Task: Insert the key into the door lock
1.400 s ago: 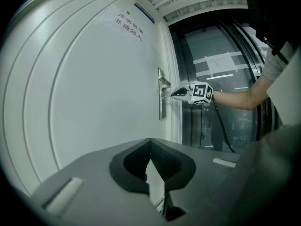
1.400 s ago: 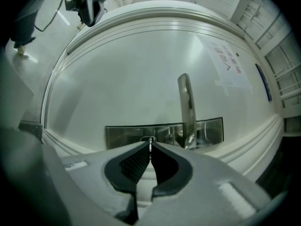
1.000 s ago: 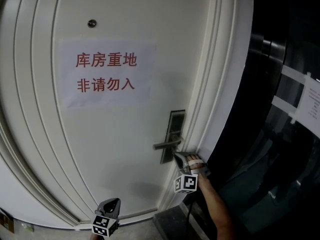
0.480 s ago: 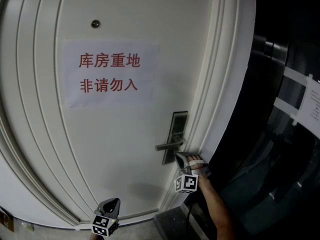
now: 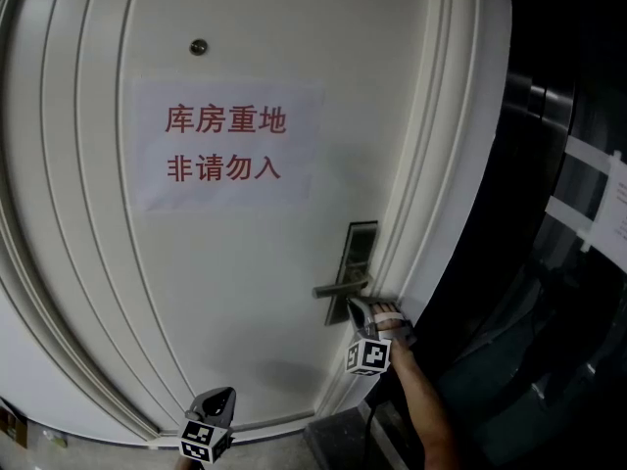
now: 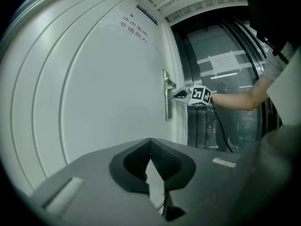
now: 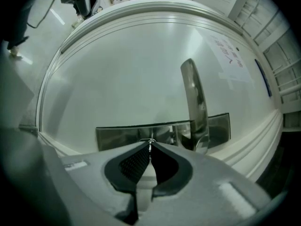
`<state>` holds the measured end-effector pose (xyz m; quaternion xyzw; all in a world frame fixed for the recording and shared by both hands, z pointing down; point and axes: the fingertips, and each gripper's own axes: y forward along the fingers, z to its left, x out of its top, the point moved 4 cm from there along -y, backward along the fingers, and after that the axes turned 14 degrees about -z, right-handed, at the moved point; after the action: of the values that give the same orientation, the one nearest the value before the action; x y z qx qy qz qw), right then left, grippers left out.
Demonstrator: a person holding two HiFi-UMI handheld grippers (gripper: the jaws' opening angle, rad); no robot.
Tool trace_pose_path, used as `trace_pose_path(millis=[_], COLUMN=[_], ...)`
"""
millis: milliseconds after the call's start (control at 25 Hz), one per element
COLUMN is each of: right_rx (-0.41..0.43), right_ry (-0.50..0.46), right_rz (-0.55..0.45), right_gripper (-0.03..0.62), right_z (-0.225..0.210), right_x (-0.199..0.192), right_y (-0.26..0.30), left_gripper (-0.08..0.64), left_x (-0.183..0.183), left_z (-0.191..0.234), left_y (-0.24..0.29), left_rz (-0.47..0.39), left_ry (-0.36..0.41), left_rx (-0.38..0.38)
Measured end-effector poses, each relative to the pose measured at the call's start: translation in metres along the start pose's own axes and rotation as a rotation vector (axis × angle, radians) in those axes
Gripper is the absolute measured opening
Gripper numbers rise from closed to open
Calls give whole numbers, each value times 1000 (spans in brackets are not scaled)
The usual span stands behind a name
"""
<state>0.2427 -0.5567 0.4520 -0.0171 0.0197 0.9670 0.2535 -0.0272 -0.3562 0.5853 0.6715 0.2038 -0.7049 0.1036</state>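
A white door (image 5: 225, 292) carries a dark metal lock plate (image 5: 359, 253) with a lever handle (image 5: 338, 288). My right gripper (image 5: 352, 305) points at the plate just under the handle, jaws shut on a small metal key (image 7: 150, 141). In the right gripper view the key's tip sits right at the lock plate (image 7: 122, 135), left of the handle (image 7: 195, 102); I cannot tell whether it has entered a keyhole. My left gripper (image 5: 217, 399) hangs low near the door's bottom, shut with nothing in it (image 6: 150, 141). From there the right gripper (image 6: 179, 94) shows at the plate.
A paper sign (image 5: 225, 145) with red characters is stuck on the door, with a peephole (image 5: 199, 47) above it. A moulded white door frame (image 5: 441, 164) runs down the right. Dark glass panels (image 5: 578, 213) with taped paper stand further right.
The head view has drifted, so the door and lock sit slightly further right in the picture. Both grippers stay where they were.
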Motion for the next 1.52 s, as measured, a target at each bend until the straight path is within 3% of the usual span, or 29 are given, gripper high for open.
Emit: trace_pose_path(millis=[840, 1320, 1520], right_rx=[-3, 43, 14], right_ry=[34, 137, 120], right_rz=[20, 32, 23], right_gripper=[17, 243, 249], right_z=[2, 8, 8], right_x=[0, 6, 10], right_y=[2, 1, -7], left_gripper=[2, 2, 2], left_x=[2, 3, 3], left_z=[0, 3, 1], left_y=[-4, -13, -18], left_rz=[0, 3, 2], left_ry=[0, -3, -8], left_rx=[-3, -8, -22])
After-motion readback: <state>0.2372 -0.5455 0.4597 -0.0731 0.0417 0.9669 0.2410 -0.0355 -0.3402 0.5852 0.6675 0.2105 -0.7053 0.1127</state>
